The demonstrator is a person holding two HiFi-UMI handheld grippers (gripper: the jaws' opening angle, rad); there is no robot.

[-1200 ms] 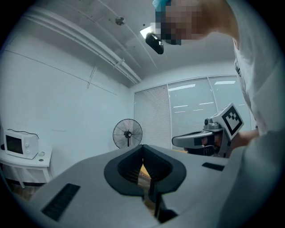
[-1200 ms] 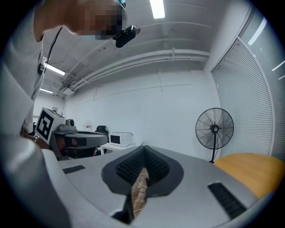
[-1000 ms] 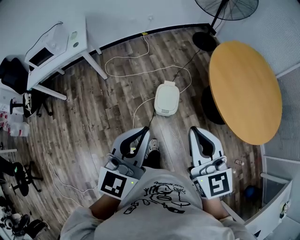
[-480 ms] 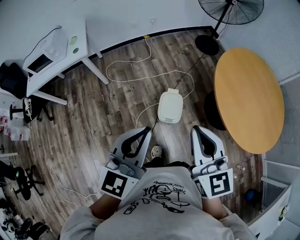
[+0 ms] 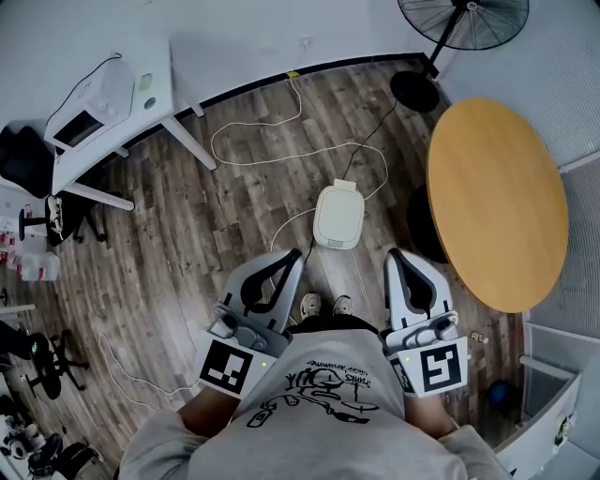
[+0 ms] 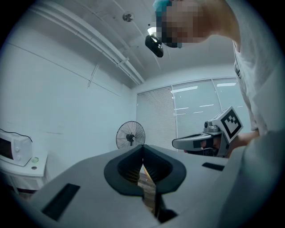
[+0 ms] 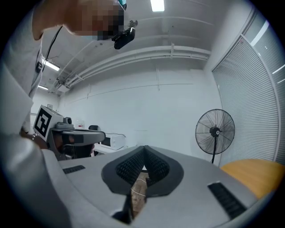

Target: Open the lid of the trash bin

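1. White trash bin (image 5: 338, 215) on wood floor (image 5: 187, 234), centre of head view, lid down flat.
2. White cable (image 5: 281, 150) looping across floor above bin, toward upper left.
3. Left tongs (image 5: 293, 256) at lower centre-left, clenched on nothing. Tips below and left of bin, apart from it.
4. Right tongs (image 5: 395, 255) at lower centre-right, clenched too and empty. Tips below and right of bin, not touching.
5. In both gripper views, jaws pressed together at the tip, only a sliver of floor through the slit.
6. Pair of shoes (image 5: 309, 306) on floor between the two tongs, just below bin.
7. Round wooden top (image 5: 497, 202) at right edge, near bin but apart.
8. Standing fan (image 5: 464, 23) at upper right.
9. White bench (image 5: 159, 66) with microwave (image 5: 89, 108) at upper left, well apart from bin.
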